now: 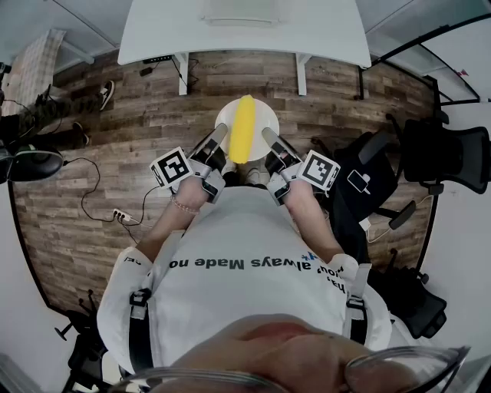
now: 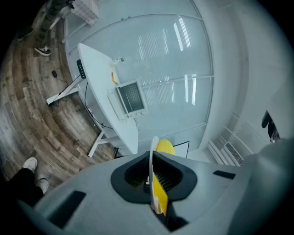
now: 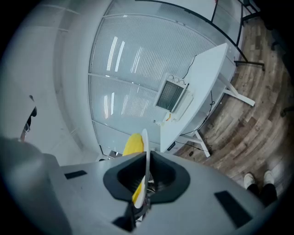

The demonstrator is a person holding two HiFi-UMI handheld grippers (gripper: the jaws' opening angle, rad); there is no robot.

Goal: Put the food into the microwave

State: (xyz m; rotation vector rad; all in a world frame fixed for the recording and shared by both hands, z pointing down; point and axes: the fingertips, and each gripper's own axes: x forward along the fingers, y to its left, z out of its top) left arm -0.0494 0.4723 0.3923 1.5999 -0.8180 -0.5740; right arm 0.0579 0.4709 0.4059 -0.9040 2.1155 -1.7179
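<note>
A round white plate (image 1: 258, 115) carries a long yellow piece of food (image 1: 243, 127). I hold it out in front of me above the wooden floor. My left gripper (image 1: 219, 138) is shut on the plate's left rim and my right gripper (image 1: 270, 139) is shut on its right rim. In the left gripper view the plate's edge (image 2: 152, 156) stands between the jaws, with the yellow food (image 2: 164, 148) behind it. The right gripper view shows the same: plate edge (image 3: 146, 149) and food (image 3: 133, 143). The microwave (image 1: 238, 11) sits on a white table (image 1: 153, 34) ahead, also visible as microwave (image 2: 130, 98) and microwave (image 3: 171, 94).
Black office chairs (image 1: 445, 150) stand to the right, and a dark chair (image 1: 360, 184) is close to my right arm. A power strip with cables (image 1: 123, 217) lies on the floor to the left. Another person's legs and shoes (image 1: 86, 115) are at the far left.
</note>
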